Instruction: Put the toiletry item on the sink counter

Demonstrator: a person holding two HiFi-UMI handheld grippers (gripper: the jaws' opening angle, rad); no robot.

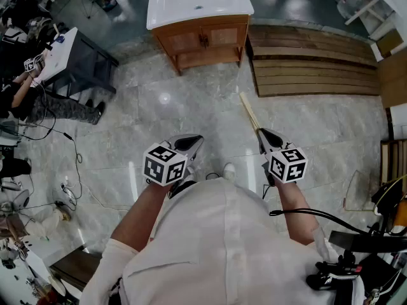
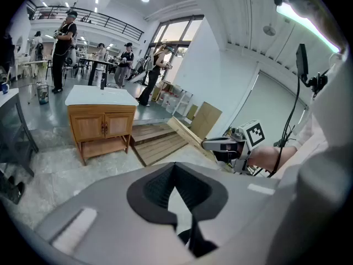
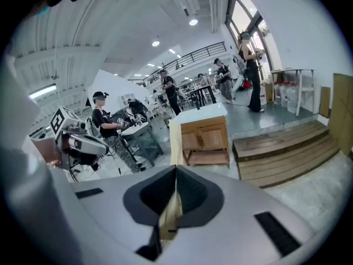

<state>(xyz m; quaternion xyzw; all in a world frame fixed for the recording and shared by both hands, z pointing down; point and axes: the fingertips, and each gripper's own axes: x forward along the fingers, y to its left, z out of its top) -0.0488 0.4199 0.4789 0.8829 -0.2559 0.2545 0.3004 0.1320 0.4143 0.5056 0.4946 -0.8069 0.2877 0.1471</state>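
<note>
The toiletry item is a long, flat, pale wooden stick [image 1: 249, 114]. My right gripper [image 1: 262, 132] is shut on its near end, and the stick points up and away toward the sink. In the right gripper view the stick [image 3: 175, 142] rises from between the closed jaws of that gripper [image 3: 176, 173]. The sink counter [image 1: 198, 4] is a white top on a wooden cabinet, well ahead across the floor; it also shows as the white counter [image 2: 101, 95] and the counter [image 3: 198, 115]. My left gripper [image 1: 196, 140] is shut and holds nothing, jaws meeting in the left gripper view [image 2: 175, 167].
Stepped wooden planks [image 1: 311, 68] lie right of the cabinet. A dark table [image 1: 79, 59] with a seated person [image 1: 25, 88] stands at far left, with cables [image 1: 70, 145] on the marble floor. Equipment [image 1: 375, 246] crowds the lower right. Several people stand behind the sink.
</note>
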